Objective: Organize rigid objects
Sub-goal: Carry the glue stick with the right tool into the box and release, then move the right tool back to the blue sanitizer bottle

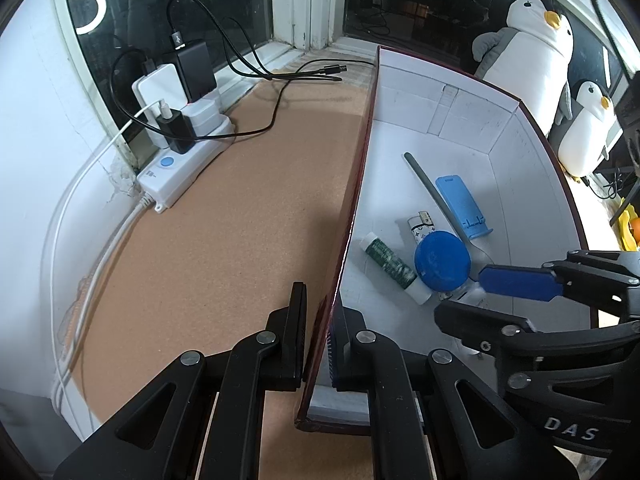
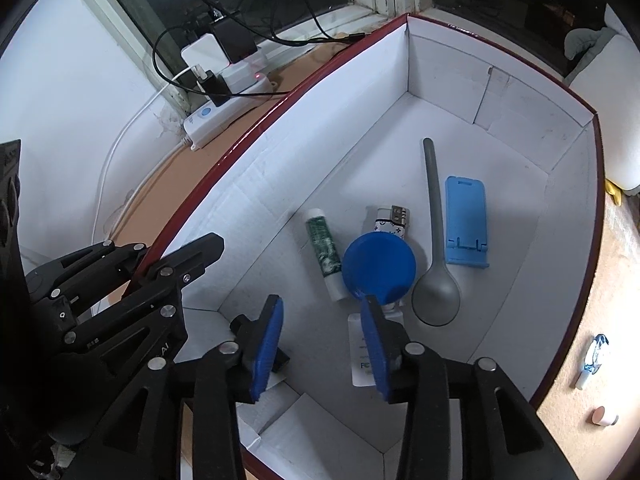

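A red-edged white box (image 2: pixel 440 80) stands on the cork tabletop (image 1: pixel 220 220). Inside it lie a green-patterned tube (image 2: pixel 324 256), a lighter (image 2: pixel 390 220), a grey spoon (image 2: pixel 434 248), a blue phone stand (image 2: pixel 466 220) and a white bottle (image 2: pixel 360 364) with a round blue cap (image 2: pixel 378 268). My left gripper (image 1: pixel 320 328) is shut on the box's left wall (image 1: pixel 360 184) near its front corner. My right gripper (image 2: pixel 322 344) hangs open inside the box, just before the cap. Its blue pads (image 2: pixel 268 348) hold nothing, and the right pad overlaps the bottle.
A white power strip (image 1: pixel 180 160) with chargers and black cables sits by the window at the back left. Two plush penguins (image 1: pixel 528 52) stand behind the box. Right of the box, small items (image 2: pixel 596 356) lie on the tabletop.
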{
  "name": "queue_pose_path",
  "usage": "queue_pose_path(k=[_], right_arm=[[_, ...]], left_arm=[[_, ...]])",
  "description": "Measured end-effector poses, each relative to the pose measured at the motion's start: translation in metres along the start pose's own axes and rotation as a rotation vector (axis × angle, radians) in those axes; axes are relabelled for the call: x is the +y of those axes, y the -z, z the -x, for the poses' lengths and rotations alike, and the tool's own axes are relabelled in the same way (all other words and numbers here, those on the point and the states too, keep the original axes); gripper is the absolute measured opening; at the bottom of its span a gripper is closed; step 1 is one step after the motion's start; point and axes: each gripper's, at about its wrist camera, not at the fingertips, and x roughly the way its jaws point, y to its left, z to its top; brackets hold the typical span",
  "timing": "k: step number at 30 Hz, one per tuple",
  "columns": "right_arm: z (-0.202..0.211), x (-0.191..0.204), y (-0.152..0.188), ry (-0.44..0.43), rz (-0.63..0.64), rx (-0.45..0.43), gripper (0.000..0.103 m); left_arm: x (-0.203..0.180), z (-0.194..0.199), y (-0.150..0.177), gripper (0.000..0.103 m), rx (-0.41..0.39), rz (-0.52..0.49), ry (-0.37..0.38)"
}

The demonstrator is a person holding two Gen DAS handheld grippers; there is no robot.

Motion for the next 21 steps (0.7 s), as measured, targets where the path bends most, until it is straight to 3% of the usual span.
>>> queue_pose_path(k=[13, 21], right_arm=[[0.053, -0.016, 0.007, -0.038, -0.058, -0.129, 0.040], [0.098, -0.052, 0.030, -0.049, -0.166, -0.236, 0.041]], left_arm=[[-0.002, 0.000, -0.001, 0.008, 0.010, -0.014, -0.016], [-0.003, -0.004, -0.003, 0.008, 0.026, -0.024, -0.024]])
